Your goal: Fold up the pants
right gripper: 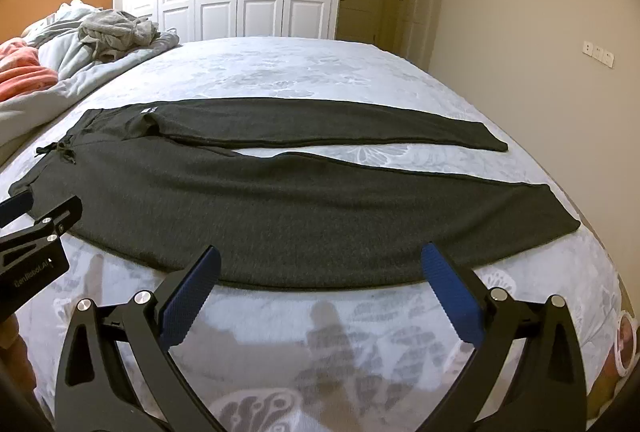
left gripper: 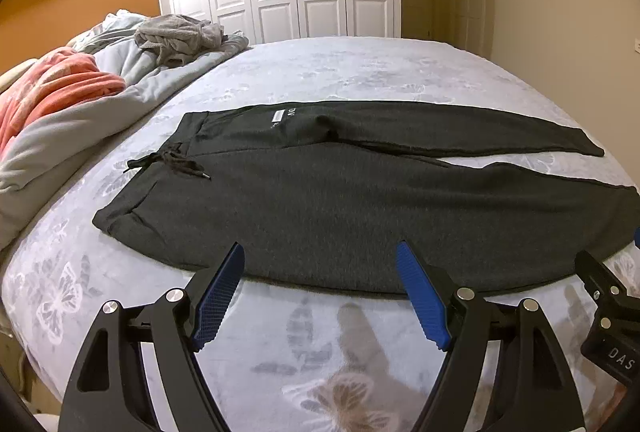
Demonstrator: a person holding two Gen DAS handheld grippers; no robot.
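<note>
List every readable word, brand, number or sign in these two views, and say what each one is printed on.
"DAS": white letters on the black body of the right gripper, cut off at the frame edge.
"GenRobot.AI": on the black body of the left gripper, small and slightly soft.
"DN": beside a white label near the waistband of the pants; the label's own print is too small to read.
No other text is legible.

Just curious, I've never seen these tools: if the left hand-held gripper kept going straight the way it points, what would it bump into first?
Most likely the near edge of the dark pants lying flat on the bed. The left hand-held gripper is open and aimed right at it, though depth is hard to judge.
</note>
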